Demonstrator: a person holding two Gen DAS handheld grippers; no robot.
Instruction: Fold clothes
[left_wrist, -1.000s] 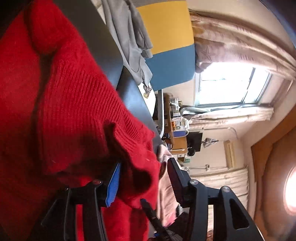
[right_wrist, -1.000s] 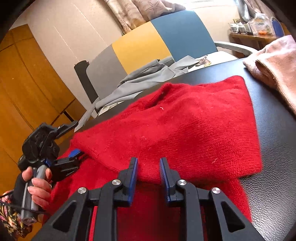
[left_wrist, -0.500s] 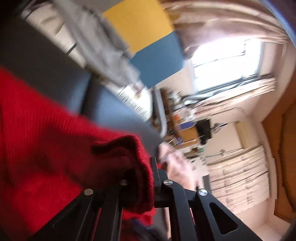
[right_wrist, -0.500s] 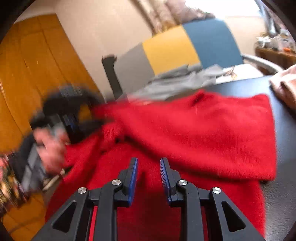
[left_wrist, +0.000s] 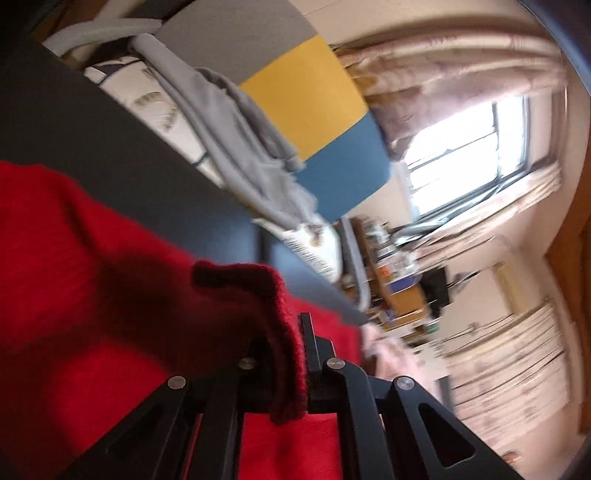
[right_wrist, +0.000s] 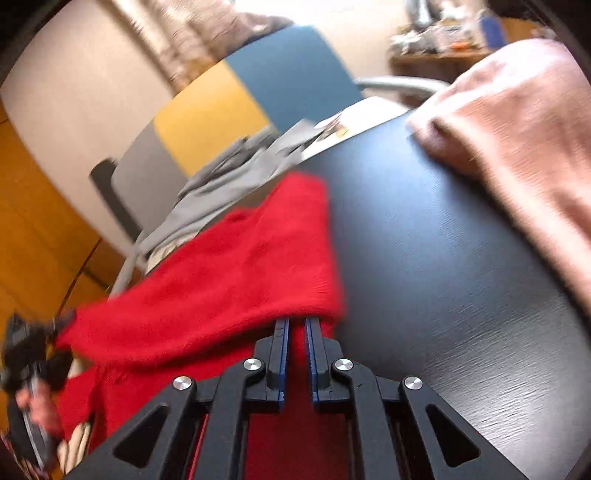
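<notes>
We are mid-fold: the left gripper is clamped on the red sweater, whose edge also sits in the right gripper, seemingly pinched despite blur. The sweater lies on the black table, at nine o'clock from the pink garment; flattening remains.

A chair with a grey, yellow and blue back stands behind the black table (a bright window and beige curtains lie beyond it), near a cluttered shelf
</notes>
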